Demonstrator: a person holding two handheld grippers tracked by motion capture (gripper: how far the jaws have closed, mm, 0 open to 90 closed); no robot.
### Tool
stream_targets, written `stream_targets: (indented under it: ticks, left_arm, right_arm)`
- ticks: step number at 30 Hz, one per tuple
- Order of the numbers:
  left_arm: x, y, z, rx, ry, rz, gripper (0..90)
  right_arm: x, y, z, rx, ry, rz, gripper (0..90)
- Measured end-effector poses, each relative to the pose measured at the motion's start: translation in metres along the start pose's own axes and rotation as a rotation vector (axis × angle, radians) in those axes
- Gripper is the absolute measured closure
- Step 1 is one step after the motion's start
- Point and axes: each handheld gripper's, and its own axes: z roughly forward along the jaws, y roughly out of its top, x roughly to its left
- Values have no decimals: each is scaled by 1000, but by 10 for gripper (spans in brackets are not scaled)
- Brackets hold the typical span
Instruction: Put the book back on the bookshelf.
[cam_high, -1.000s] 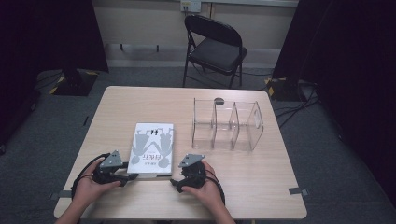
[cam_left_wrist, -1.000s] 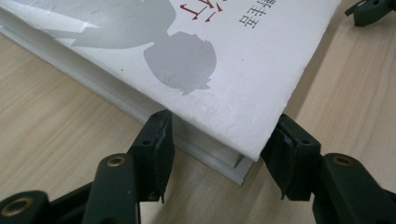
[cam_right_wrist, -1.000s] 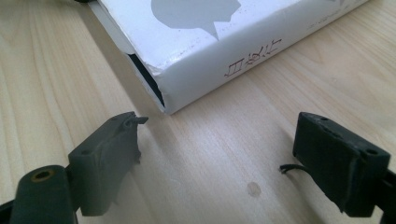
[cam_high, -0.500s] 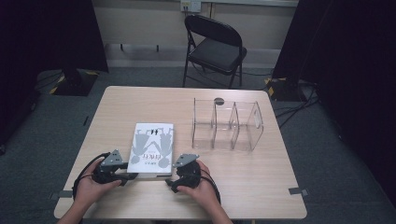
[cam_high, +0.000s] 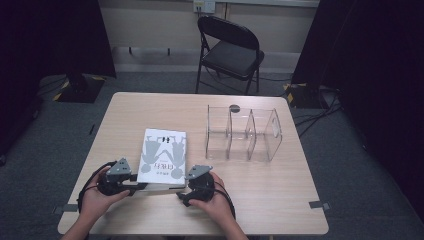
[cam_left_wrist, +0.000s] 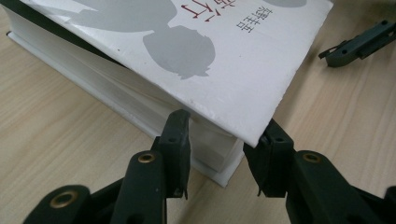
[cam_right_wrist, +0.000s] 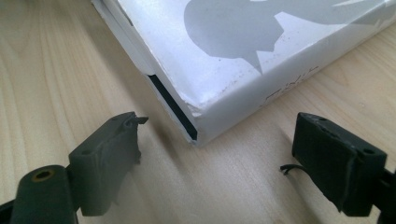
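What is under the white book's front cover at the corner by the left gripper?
The white book has its cover lifted slightly there, showing the page block's edge, with the left gripper straddling that corner. What the pages carry, and the table beneath the book, stay covered.

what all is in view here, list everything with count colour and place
book: 1, white with grey figures, flat on the table's near left
organiser: 1, clear, three compartments, right of the book
table: 1, light wood, centre
folding chair: 1, black, behind the table
left gripper: 1, black, jaws just closing around the book's near left corner, cover lifted
right gripper: 1, black, jaws open at the book's near right corner
hands: 2, holding the grippers
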Motion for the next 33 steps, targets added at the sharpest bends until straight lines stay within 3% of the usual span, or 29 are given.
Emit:
stream_targets:
  ticks: [2,7,8,9,11,12,15,20,24,33]
  left_arm:
    - [0,1,0,2,-15,-20,623]
    - [1,1,-1,0,-11,-9,627]
    - [0,1,-1,3,-12,-11,630]
    - [0,1,-1,3,-10,-13,633]
    - [0,1,-1,5,-9,-14,634]
    - [-1,1,0,-5,-15,-35,634]
    - [0,2,-1,1,-16,-26,634]
    - [1,3,-2,3,-21,-37,636]
    - [1,5,-3,13,-20,-29,637]
    - [1,10,-5,2,-23,-36,642]
  right_arm:
    - [1,0,0,-2,-9,-2,141]
    - [4,0,-2,-11,-23,-22,155]
    - [7,1,-5,-6,-61,-45,181]
    - [8,3,-6,-8,-69,-62,180]
    - [10,6,-8,-19,-52,-62,179]
    - [10,6,-8,-19,-52,-62,179]
    - [10,10,-9,-15,-51,-82,179]
    - [11,9,-7,-3,-38,-45,178]
    - [13,16,-15,-40,-56,-50,191]
    - [19,34,-16,-49,-63,-99,189]
